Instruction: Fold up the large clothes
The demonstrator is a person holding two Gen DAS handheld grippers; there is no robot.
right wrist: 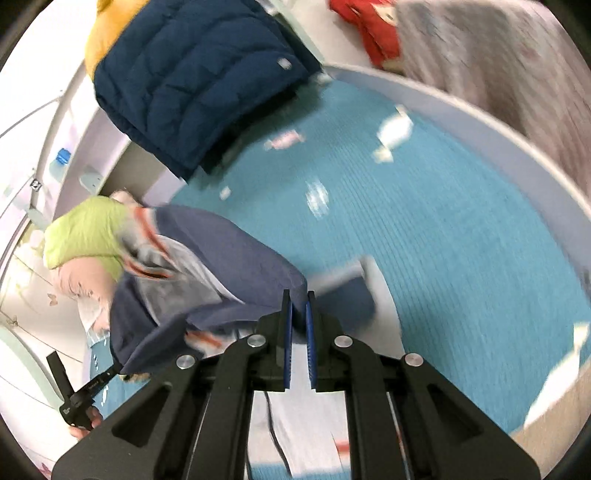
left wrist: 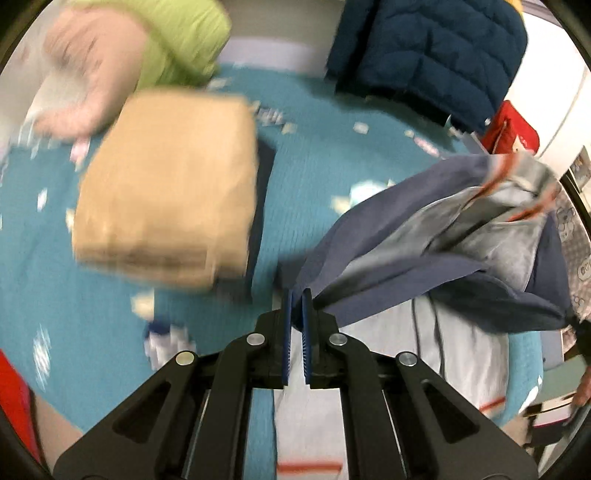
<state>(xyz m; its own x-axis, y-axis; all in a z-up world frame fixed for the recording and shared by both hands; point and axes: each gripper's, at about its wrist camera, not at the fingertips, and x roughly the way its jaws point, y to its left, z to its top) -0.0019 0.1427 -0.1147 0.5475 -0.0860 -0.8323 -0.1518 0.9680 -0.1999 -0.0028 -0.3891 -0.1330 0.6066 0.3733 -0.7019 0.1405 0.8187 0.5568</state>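
A large blue-grey and light grey garment with orange stripes hangs stretched between my two grippers above the teal bed cover. My left gripper is shut on one edge of it. The cloth runs off to the right, where the right gripper shows dark at the frame's edge. In the right wrist view my right gripper is shut on the other edge of the garment. The left gripper pinches its far corner at lower left. Light grey cloth with a dark cord hangs below the fingers.
A folded tan garment lies on the bed cover to the left. Green and pink clothes are piled behind it. A navy puffer jacket lies at the bed's far edge, with a red item and grey patterned cloth beyond the rim.
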